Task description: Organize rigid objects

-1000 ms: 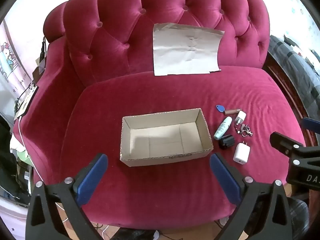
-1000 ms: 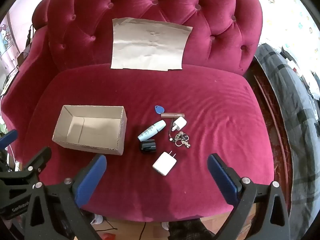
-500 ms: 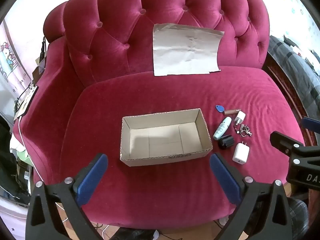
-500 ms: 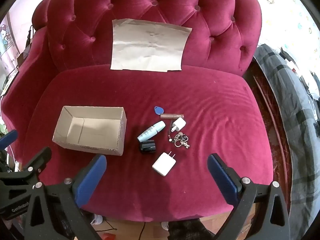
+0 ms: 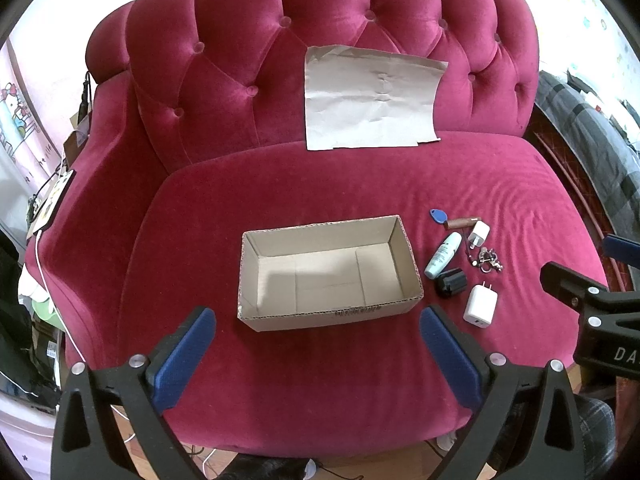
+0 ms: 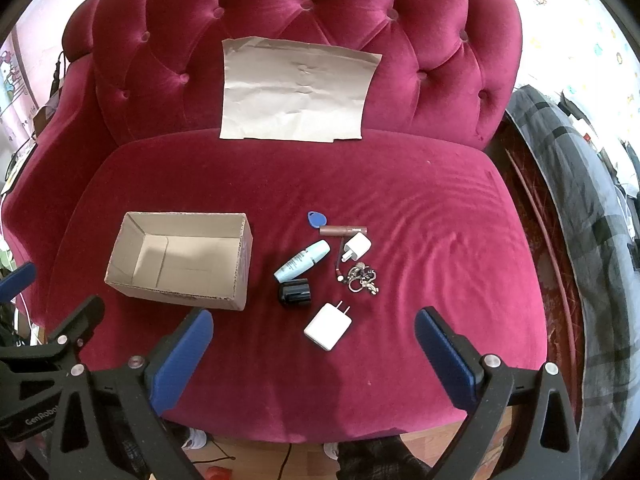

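Nothing has moved since the earlier frames: both of my claws hover at the front edge of the sofa seat. Left claw [image 5: 318, 338] is spread wide and empty, right claw [image 6: 314, 340] likewise. Ahead of the left one sits the cardboard box [image 5: 328, 270], open and empty. Ahead of the right lie a white charger [image 6: 328, 326], black block [image 6: 295, 293], pale blue tube [image 6: 303, 266], keys [image 6: 362, 278], smaller white plug [image 6: 357, 249], brown stick [image 6: 342, 230] and blue tag [image 6: 316, 219]
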Action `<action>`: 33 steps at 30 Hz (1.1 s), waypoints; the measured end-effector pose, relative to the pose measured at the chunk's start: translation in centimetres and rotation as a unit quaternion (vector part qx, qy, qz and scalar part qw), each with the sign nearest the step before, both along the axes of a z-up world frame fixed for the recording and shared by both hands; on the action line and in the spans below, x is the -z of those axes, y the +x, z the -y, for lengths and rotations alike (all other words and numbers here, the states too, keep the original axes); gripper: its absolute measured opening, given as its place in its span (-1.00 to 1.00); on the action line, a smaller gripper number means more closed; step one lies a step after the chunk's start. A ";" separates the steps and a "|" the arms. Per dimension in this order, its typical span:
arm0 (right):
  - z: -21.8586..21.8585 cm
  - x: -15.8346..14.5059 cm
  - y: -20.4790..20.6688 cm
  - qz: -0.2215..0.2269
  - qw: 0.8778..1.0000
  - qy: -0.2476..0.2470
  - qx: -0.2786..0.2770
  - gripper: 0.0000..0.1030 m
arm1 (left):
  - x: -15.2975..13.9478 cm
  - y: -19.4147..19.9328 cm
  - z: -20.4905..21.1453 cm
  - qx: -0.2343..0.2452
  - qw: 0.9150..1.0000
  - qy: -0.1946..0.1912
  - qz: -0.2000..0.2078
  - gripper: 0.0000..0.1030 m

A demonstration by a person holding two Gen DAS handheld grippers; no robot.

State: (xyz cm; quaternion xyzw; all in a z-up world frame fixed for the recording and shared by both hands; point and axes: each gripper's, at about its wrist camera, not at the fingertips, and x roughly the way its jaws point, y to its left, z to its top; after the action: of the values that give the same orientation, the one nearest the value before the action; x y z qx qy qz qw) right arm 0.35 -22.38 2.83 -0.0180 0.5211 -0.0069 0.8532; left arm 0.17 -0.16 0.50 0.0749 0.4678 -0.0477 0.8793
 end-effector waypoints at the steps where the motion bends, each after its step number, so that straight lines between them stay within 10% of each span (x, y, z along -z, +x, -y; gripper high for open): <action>1: 0.0 0.0 -0.1 0.001 1.000 0.000 0.000 1.00 | 0.0 0.0 0.0 0.000 1.000 0.000 0.000 1.00; 33: 0.2 -0.3 -0.1 0.005 1.000 -0.003 0.003 1.00 | 0.1 -0.1 0.0 0.002 1.000 -0.002 0.004 1.00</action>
State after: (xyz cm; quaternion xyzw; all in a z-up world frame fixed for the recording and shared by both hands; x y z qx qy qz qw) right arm 0.26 -22.62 3.10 -0.0186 0.5169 -0.0112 0.8558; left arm 0.04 -0.11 0.43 0.0744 0.4642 -0.0496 0.8812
